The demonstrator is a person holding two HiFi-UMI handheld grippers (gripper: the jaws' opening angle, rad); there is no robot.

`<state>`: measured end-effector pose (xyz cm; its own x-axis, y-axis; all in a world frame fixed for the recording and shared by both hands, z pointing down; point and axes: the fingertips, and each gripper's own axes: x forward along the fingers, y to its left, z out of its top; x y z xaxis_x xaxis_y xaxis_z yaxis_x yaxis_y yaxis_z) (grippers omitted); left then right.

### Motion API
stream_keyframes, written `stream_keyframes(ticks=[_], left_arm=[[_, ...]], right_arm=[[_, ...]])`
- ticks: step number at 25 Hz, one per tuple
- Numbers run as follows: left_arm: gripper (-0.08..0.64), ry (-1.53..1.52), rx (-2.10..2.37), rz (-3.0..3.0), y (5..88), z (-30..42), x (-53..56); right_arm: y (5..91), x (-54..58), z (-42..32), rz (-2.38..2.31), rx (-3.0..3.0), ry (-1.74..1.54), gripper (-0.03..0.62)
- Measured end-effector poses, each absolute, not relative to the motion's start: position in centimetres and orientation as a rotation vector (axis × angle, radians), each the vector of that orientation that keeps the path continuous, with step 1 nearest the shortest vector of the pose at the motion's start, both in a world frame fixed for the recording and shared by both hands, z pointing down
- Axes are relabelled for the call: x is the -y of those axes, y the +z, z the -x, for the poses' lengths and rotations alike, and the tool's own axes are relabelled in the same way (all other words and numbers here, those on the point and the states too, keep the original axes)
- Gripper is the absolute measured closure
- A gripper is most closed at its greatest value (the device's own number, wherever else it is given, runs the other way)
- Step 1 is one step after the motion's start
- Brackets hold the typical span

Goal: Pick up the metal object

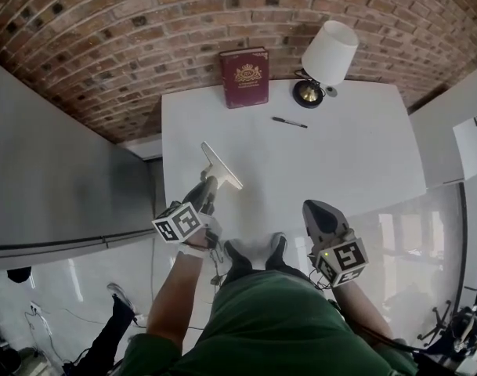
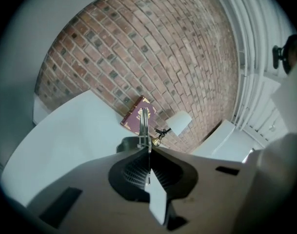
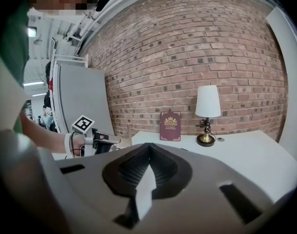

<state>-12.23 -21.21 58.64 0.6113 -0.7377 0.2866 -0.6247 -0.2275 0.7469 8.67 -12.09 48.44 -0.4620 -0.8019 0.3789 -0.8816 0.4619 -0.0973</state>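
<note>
The metal object [image 1: 221, 165] is a thin flat blade with a handle, held over the front left of the white table [image 1: 340, 163]. My left gripper [image 1: 209, 185] is shut on it. In the left gripper view the metal strip [image 2: 145, 121] stands edge-on straight out of the closed left gripper [image 2: 147, 147]. My right gripper [image 1: 314, 208] hovers at the table's front edge, shut, with nothing between its fingers. The right gripper view shows the same closed right gripper [image 3: 149, 147], and the left gripper [image 3: 111, 141] off to its left.
A dark red book [image 1: 243, 77] stands against the brick wall at the table's back. A brass lamp with a white shade [image 1: 326, 57] is to its right. A black pen [image 1: 289, 121] lies in front of them. A grey cabinet [image 1: 58, 178] flanks the table's left.
</note>
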Motion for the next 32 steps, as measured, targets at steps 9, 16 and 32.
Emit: stream_keyframes(ticks=[9,16,32], left_arm=[[0.551,-0.108,1.202,-2.281,49.8,9.7,18.8],[0.551,-0.002,1.301,-2.526,44.8,7.6,16.5],[0.551,0.333,1.415,-2.942,39.7,5.2,12.7]], right_arm=[[47.4,12.7,-8.7,-1.387,2.519,0.371,0.589],[45.6,13.1,-8.9,-1.372,2.574,0.336,0.589],[43.5,14.5,-8.2,-1.374,2.628,0.307,0.589]])
